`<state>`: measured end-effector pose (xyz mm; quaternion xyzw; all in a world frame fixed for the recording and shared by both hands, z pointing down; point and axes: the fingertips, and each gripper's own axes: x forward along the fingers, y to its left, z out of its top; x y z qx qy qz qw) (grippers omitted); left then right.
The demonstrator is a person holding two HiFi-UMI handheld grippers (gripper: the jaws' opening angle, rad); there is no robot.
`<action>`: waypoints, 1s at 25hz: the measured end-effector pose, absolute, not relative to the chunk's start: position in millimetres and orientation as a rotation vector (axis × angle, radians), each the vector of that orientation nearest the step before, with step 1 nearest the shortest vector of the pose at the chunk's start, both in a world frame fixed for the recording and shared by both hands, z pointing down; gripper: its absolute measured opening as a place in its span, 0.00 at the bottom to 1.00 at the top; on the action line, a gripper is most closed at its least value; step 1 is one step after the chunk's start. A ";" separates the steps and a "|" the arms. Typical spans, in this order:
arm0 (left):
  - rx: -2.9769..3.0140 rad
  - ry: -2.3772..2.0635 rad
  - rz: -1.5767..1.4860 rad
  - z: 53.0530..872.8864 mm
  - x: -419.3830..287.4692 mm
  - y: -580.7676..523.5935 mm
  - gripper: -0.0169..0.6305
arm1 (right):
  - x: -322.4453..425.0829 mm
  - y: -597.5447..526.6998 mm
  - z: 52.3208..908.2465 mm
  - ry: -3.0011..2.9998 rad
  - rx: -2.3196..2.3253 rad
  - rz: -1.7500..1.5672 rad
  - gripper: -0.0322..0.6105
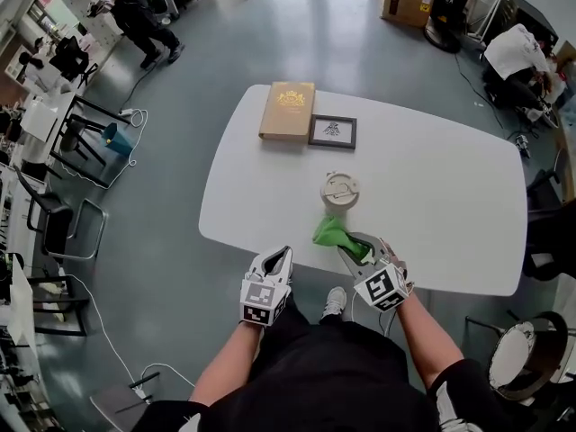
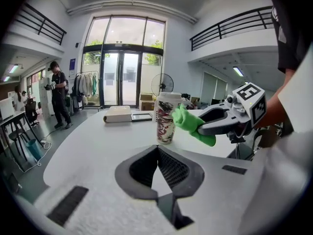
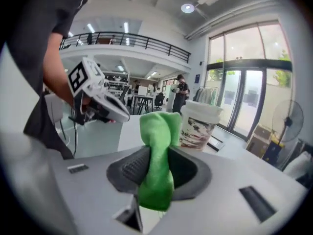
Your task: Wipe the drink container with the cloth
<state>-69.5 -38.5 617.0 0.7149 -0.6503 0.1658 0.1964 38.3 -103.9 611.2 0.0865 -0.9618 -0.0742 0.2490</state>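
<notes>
A paper drink cup (image 1: 340, 192) with a lid and a printed sleeve stands upright near the front edge of the white table (image 1: 450, 205). My right gripper (image 1: 351, 247) is shut on a green cloth (image 1: 333, 233), which bunches out past the jaws just short of the cup. In the right gripper view the cloth (image 3: 157, 151) hangs between the jaws, with the cup (image 3: 199, 124) close behind it. My left gripper (image 1: 281, 256) hovers off the table's front edge, left of the cup, shut and empty. Its view shows the cup (image 2: 166, 119), the cloth (image 2: 188, 121) and the right gripper (image 2: 220, 119).
A tan book (image 1: 287, 110) and a small framed picture (image 1: 332, 131) lie at the table's far side. Chairs (image 1: 63, 142) and desks line the left of the room. A round stool (image 1: 517, 354) stands at the lower right. People stand far off.
</notes>
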 end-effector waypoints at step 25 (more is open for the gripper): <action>2.207 -1.874 0.222 540.9 -9.9 -60.8 0.04 | 121.0 -124.3 498.7 -2.891 0.802 0.118 0.20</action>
